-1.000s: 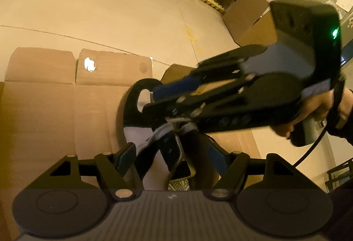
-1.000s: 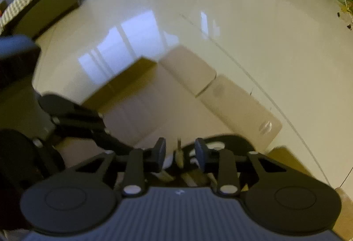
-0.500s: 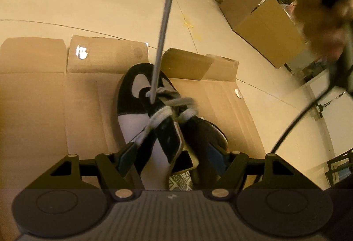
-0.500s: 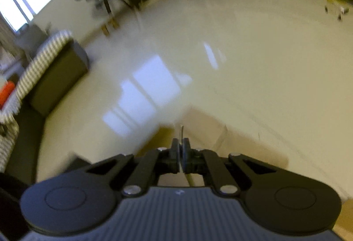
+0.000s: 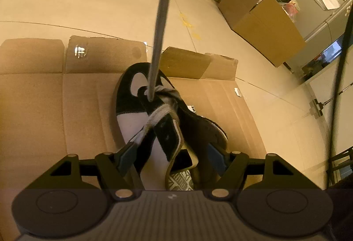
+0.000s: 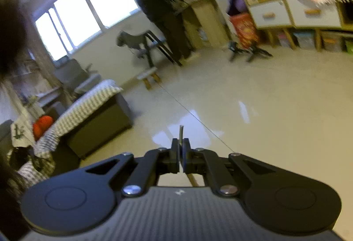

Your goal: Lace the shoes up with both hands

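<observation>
A black and white shoe lies on flattened cardboard, toe pointing away from me. My left gripper straddles its ankle end, with the blue pads against both sides of the shoe. A grey lace runs taut from a front eyelet straight up and out of the top of the left wrist view. Another strand crosses the tongue toward the left finger. My right gripper is high above the floor and shut on the lace end, whose tip pokes out past the pads. The shoe does not show in the right wrist view.
Brown cardboard boxes stand on the tiled floor to the right of the shoe. Facing the right gripper are a striped sofa, a small stool, shelves, and a person standing far off by the window.
The right gripper closed on the lace end and rose out of the left wrist view, pulling the lace taut upward. Its camera swung from the floor to the room. The left gripper stayed put.
</observation>
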`<action>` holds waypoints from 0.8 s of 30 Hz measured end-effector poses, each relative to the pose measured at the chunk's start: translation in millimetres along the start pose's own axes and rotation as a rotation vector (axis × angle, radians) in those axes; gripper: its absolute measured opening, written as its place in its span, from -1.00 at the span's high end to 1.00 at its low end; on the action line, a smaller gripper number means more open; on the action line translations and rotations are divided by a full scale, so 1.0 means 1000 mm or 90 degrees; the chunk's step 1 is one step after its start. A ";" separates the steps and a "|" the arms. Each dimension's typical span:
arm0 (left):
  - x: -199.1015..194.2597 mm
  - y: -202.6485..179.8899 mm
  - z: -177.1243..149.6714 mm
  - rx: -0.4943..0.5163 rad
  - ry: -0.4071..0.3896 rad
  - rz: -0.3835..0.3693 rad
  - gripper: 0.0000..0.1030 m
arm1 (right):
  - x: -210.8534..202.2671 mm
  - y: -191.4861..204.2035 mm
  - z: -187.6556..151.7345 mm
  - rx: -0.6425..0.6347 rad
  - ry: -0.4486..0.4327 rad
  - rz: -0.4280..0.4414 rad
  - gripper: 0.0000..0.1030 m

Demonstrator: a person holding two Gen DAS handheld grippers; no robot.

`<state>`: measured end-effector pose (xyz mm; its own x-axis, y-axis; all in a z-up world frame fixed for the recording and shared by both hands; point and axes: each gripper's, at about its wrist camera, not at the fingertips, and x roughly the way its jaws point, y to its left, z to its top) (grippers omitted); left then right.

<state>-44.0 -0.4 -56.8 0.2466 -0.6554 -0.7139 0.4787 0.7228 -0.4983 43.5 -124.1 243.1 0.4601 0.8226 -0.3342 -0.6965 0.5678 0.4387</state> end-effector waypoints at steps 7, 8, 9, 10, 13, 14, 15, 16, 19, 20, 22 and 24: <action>-0.001 0.002 0.000 -0.006 -0.001 -0.004 -0.39 | 0.005 0.004 0.005 0.001 0.007 0.011 0.95; -0.002 0.003 0.000 -0.013 0.002 -0.007 -0.39 | 0.010 0.001 0.002 0.009 0.012 0.009 0.95; -0.002 0.004 0.000 -0.018 0.003 -0.011 -0.40 | 0.012 -0.001 0.001 0.013 0.011 0.004 0.95; -0.003 0.006 0.000 -0.022 0.005 -0.015 -0.41 | 0.017 -0.002 0.002 0.017 0.009 0.002 0.95; -0.004 0.007 -0.001 -0.023 0.013 -0.022 -0.41 | 0.019 0.003 0.010 0.008 -0.011 0.001 0.95; -0.003 0.005 -0.001 -0.017 0.014 -0.019 -0.41 | 0.023 0.006 0.014 0.002 -0.012 0.007 0.95; -0.002 0.004 -0.002 -0.010 0.014 -0.015 -0.42 | 0.026 0.007 0.017 0.003 -0.013 0.009 0.95; -0.001 0.001 -0.002 -0.001 0.015 -0.012 -0.42 | 0.030 0.008 0.021 0.004 -0.011 0.021 0.95; 0.001 -0.004 -0.003 0.020 0.017 -0.008 -0.49 | 0.030 0.012 0.033 0.019 -0.045 0.074 0.95; 0.002 -0.004 -0.004 0.023 0.016 -0.008 -0.49 | 0.029 0.016 0.038 0.008 -0.057 0.076 0.95; 0.002 -0.004 -0.004 0.022 0.015 -0.008 -0.50 | 0.034 0.019 0.041 -0.010 -0.047 0.060 0.95; 0.001 -0.002 -0.004 0.012 0.015 -0.011 -0.50 | 0.043 0.016 0.040 -0.001 -0.027 0.057 0.95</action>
<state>-48.3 -1.6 -58.6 0.2185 -0.6620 -0.7169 0.4990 0.7071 -0.5009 73.7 -78.1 269.1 0.4190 0.8704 -0.2585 -0.7365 0.4924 0.4638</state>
